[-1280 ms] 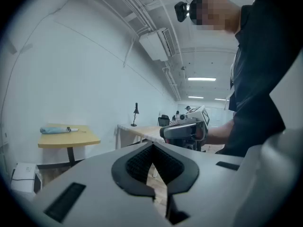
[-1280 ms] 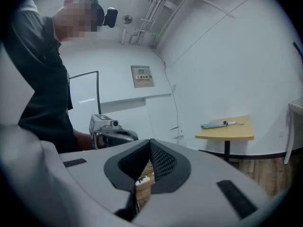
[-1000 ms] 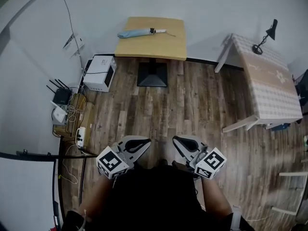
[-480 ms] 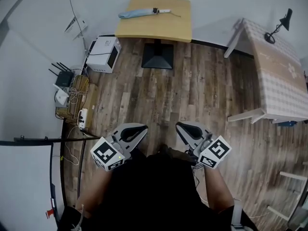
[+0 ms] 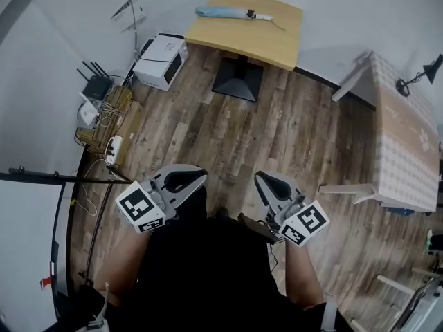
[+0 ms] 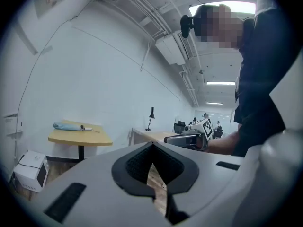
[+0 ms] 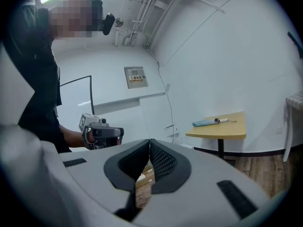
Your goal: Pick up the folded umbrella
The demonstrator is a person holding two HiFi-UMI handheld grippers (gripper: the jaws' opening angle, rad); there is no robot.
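Wooden floor is seen stretching ahead of both claws, and beyond it the desk has swung from square-on to a skewed angle over the last second, without being brought noticeably closer. On it the folded umbrella is left lying, well ahead of and between the left claw and the right claw. Both are held pinched closed with nothing in them, so the approach is judged barely begun.

Yellow table and folded umbrella shifted up-right toward the frame's top edge, now tilted. White box moved up too. Checked table slid to the right edge.
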